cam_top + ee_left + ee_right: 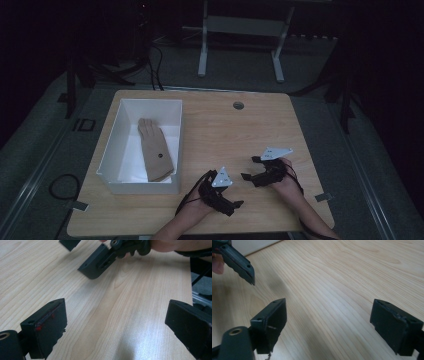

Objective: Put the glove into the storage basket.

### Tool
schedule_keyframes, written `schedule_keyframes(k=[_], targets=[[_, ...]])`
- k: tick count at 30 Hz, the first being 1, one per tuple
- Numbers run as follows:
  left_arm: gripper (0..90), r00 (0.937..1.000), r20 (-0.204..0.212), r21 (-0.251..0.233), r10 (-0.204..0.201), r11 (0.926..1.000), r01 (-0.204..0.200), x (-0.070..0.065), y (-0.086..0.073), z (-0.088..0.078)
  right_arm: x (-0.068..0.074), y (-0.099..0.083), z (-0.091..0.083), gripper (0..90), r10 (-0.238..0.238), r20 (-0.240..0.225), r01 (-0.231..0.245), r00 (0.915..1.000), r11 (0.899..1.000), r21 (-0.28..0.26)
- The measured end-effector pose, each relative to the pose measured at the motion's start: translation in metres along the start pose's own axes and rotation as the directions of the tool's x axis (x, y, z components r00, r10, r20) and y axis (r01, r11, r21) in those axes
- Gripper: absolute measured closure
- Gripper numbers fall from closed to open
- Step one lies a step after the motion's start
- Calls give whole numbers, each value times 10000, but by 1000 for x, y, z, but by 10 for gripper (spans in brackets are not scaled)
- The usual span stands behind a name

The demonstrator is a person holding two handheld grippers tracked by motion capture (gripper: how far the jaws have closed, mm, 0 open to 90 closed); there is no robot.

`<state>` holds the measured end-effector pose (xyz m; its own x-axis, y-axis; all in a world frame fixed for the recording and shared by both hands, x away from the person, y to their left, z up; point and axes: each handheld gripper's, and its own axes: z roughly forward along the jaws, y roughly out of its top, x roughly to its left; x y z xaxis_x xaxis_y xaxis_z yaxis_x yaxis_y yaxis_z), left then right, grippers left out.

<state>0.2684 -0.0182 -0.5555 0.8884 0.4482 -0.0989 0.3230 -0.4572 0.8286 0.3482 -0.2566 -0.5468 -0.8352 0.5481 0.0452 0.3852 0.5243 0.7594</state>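
High view of the tabletop (pixel 250 125). A tan glove (pixel 155 150) lies flat inside the white box (pixel 112 137) at the left, apparently the sole item there (the dim light hides detail). The left tool (pixel 239 202) and right tool (pixel 246 176) rest near the front edge, well apart from the box, each with jaws spread and nothing between them. Judged from this layout, the glove is placed and little or nothing remains.

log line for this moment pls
left gripper: open, empty | right gripper: open, empty | glove: in white box | both over table
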Motion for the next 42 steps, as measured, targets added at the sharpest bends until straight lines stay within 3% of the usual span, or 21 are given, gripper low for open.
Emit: schedule_keyframes(k=[7,12,16,23,31,42], targets=[[44,9999,68,41,95,9999,-95,-1,-5,3,-1,-13,-7,131,180,91,-179,9998,9998,-109],[44,9999,-82,103,140,9998,-139,-1,-9,4,-1,-21,-8,131,200,365,-206,9991,9997,165],[45,9998,-163,69,114,9999,-113,1,-13,3,-3,-30,-14,131,384,415,-382,9984,9993,-65],[45,9990,-423,131,169,9998,-164,4,-19,0,-3,-37,-22,131,127,532,-115,9985,9997,-233],[45,9990,-437,-4,64,10000,-64,5,-23,-5,-7,-44,-28,131,182,663,-166,9976,9995,-260],[44,9988,-429,-38,233,9997,-235,3,-26,-9,-10,-45,-29,135,373,580,-353,9976,9987,-361]])
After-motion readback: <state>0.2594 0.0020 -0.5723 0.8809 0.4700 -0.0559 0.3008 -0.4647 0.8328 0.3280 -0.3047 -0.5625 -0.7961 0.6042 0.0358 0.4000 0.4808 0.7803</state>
